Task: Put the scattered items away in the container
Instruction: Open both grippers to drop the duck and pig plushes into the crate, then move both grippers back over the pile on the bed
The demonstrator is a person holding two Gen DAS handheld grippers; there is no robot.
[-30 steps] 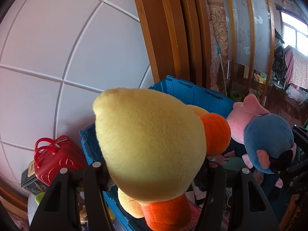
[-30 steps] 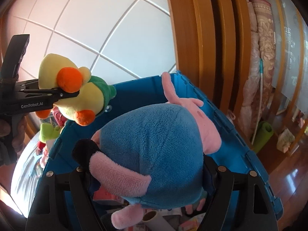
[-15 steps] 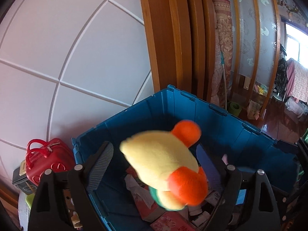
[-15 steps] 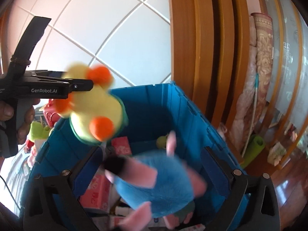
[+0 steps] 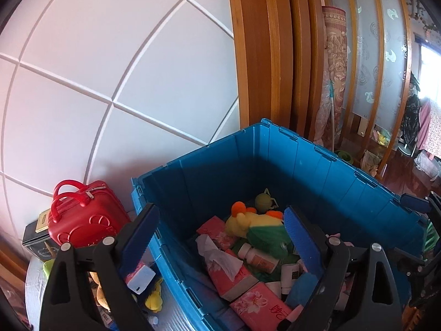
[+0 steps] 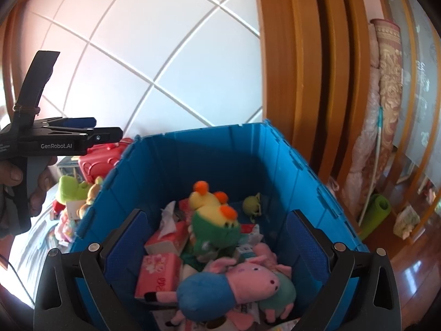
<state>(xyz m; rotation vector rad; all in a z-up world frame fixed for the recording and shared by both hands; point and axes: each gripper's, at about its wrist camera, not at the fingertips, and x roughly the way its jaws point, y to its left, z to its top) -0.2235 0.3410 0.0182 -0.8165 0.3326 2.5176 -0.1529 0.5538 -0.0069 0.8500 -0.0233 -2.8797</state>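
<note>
A blue plastic crate [image 6: 234,154] stands open against a white panelled wall. Inside it lies a jumble: pink flowered tissue packs [image 6: 160,273], a loose white tissue [image 5: 217,256], a small pill bottle [image 5: 257,258], a white jar [image 5: 289,273] and a little olive-green toy [image 6: 253,205] near the far corner. On top of the heap lies a yellow plush duck [image 6: 212,215] with orange tufts and a green body, and just in front of it a pink plush pig [image 6: 234,284] in a blue dress, lying on its side.

The left tool [image 5: 220,237] hangs over the crate's near left wall with its blue-padded fingers wide apart and nothing between them. The right tool [image 6: 217,237] is likewise spread wide and grips nothing; the pig lies in the crate below it.

Outside the crate, to its left, a red toy suitcase [image 5: 82,215] sits on a dark box [image 5: 35,237], and a green plush frog [image 6: 69,187], a small yellow plush toy [image 5: 154,298] and other small toys remain on the tabletop [image 6: 35,245].
</note>
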